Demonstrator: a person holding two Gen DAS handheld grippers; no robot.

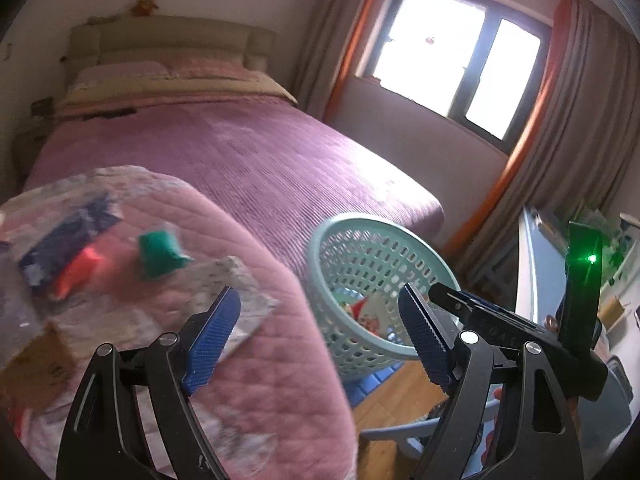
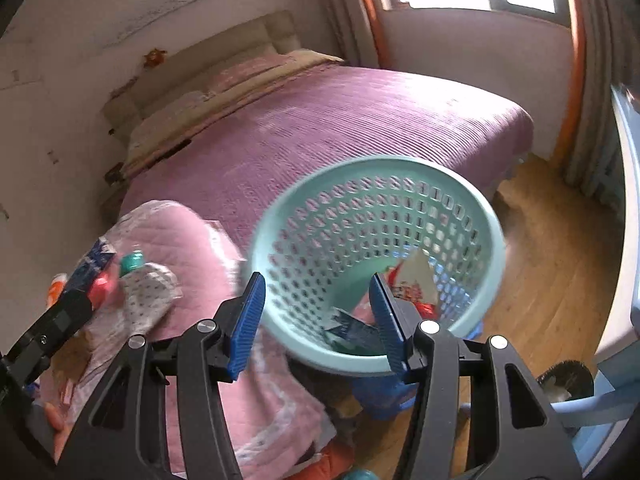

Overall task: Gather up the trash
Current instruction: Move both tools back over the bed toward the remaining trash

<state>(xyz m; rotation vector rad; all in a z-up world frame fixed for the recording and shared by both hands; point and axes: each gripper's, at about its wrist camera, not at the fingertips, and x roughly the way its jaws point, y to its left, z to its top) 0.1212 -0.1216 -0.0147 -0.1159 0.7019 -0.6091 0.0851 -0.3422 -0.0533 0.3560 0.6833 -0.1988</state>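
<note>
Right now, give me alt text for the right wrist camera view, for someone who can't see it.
An open, empty right claw points at a mint-green basket that already holds a few wrappers. To the left, a pink quilt carries more scattered trash; a purple bed and wooden floor lie behind.
</note>
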